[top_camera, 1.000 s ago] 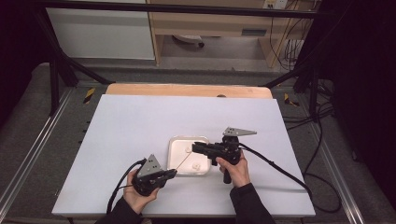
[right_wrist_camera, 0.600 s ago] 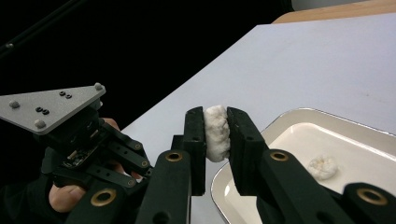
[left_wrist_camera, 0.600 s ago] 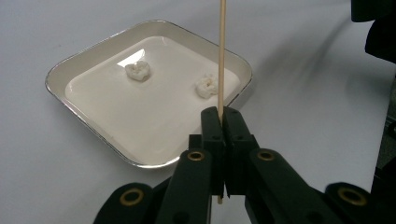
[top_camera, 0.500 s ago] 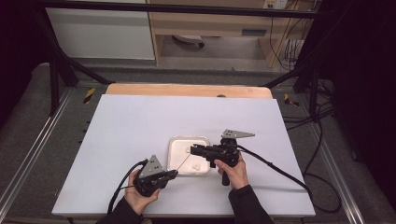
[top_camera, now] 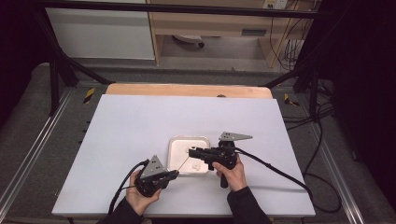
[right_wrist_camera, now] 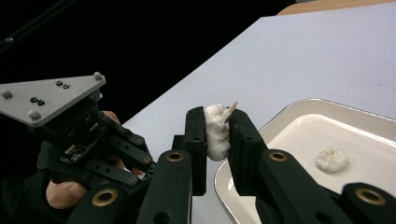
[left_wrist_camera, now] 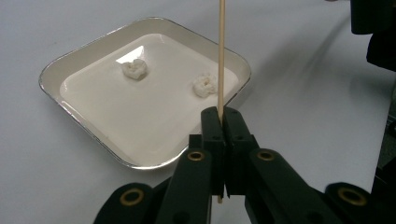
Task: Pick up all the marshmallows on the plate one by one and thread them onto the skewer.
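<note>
— What do we see of our own rig? We carry a matte black left gripper [top_camera: 173, 174], angular, with a flat grey three-cornered plate on top, dotted with small dark screw holes and rounded studs at its corners.

— And our black right gripper [top_camera: 190, 150] has the same grey plate [top_camera: 235, 136]. Its black fingers [right_wrist_camera: 195, 140] are blocky slabs on hinged links, each link pinned with a brass-coloured ring.

— The left gripper's fingers [left_wrist_camera: 213, 135] show small screws near the tips, too.

— A thick black cable [top_camera: 275, 169] trails from the right gripper; another loops from the left. We wear dark sleeves [top_camera: 245, 206].
</note>
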The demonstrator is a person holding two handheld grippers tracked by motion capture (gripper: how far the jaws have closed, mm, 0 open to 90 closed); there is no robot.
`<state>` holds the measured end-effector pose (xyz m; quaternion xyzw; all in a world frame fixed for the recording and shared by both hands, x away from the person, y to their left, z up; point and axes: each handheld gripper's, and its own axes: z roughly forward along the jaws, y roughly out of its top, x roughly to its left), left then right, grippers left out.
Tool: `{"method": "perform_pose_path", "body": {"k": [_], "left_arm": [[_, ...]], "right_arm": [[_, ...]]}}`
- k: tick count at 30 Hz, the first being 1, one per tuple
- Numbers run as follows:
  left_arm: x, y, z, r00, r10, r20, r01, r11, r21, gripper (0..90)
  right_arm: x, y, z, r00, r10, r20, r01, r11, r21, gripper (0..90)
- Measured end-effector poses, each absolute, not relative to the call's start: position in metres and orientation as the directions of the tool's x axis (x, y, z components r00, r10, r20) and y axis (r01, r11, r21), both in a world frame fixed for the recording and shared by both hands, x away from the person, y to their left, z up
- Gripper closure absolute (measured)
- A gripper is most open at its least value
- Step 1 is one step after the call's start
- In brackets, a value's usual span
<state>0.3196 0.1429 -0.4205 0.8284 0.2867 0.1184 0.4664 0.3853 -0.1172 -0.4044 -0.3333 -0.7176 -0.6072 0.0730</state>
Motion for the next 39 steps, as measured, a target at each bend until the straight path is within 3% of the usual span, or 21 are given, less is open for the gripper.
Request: {"method": "perform_pose_path", "body": {"k": [22,27,33,39], "left_arm": [[0.324,0.129,-0.425,0.78,0.621,-0.078,0.388,-0.382,0.839,88.7],[0.325,0.134,-0.425,0.775,0.624,-0.096,0.401,-0.369,0.839,88.7],[0.327,0.144,-0.424,0.769,0.63,-0.103,0.412,-0.365,0.835,88.7],[0.33,0.153,-0.423,0.764,0.635,-0.112,0.427,-0.368,0.826,88.7]], "right_arm": [[0.376,-0.1,-0.431,-0.76,0.393,0.518,0.596,0.103,0.797,74.2],[0.375,-0.106,-0.42,-0.767,0.422,0.484,0.568,0.093,0.818,50.0],[0.376,-0.117,-0.41,-0.767,0.522,0.373,0.51,0.145,0.848,23.2],[0.381,-0.118,-0.418,-0.771,0.578,0.267,0.482,0.257,0.838,14.9]]}}
